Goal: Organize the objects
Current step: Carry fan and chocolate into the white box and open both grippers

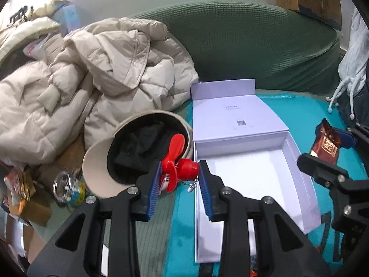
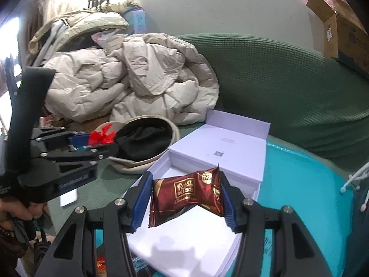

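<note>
Gripping red fan point(image 1: 178, 168): left hand-held gripper point(image 1: 180, 184) | right hand-held gripper point(image 2: 184, 198) clamps chocolate packet point(image 2: 186, 196) over white box point(image 2: 242, 170)

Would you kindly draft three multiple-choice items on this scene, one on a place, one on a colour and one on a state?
1. Where does the cap lie relative to the white box?
A. inside it
B. beside it, on its left
C. on its lid

2. What colour is the small fan in the left gripper?
A. red
B. yellow
C. green

3. In what state is the right gripper?
A. open and empty
B. out of view
C. shut on the chocolate packet

Answers:
1 B: the left wrist view shows the cap resting against the box's left wall, outside it.
2 A: blades and hub are plainly red.
3 C: both blue pads press the packet's ends above the box.
</note>
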Available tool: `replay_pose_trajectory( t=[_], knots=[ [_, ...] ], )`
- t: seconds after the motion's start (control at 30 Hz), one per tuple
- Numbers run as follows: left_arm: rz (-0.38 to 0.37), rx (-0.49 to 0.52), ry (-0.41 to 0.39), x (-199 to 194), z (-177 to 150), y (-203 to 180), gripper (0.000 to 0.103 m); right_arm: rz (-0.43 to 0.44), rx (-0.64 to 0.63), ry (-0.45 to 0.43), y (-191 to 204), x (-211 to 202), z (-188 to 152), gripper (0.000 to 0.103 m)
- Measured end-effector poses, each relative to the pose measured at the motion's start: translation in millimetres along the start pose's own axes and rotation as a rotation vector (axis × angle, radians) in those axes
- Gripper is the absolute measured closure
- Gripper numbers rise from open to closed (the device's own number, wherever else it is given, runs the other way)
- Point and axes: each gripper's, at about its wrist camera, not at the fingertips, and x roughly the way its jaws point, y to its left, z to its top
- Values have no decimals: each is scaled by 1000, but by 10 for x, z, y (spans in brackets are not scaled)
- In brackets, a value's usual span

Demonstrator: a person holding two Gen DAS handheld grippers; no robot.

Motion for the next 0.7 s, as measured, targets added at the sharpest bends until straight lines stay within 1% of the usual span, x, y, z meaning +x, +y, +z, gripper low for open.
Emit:
replay_pose_trajectory(
  t=[0.13, 0.33, 0.5, 0.57, 0.7],
  knots=[
    [-10, 36, 0, 156, 108, -88, 72, -6, 21, 19, -114, 190, 65, 47],
    [-47, 71, 4, 464, 203, -262, 72, -47, 64, 49, -367, 441, 74, 47],
    [-59, 105, 28, 693, 161, -422, 72, -68, 66, 78, -529, 657, -1, 47],
    [-83, 101, 51, 790, 127, -463, 72, -60, 80, 98, -593, 755, -59, 47],
    [-94, 105, 97, 986, 34, -525, 72, -56, 92, 118, -646, 864, -150, 47]
  ],
)
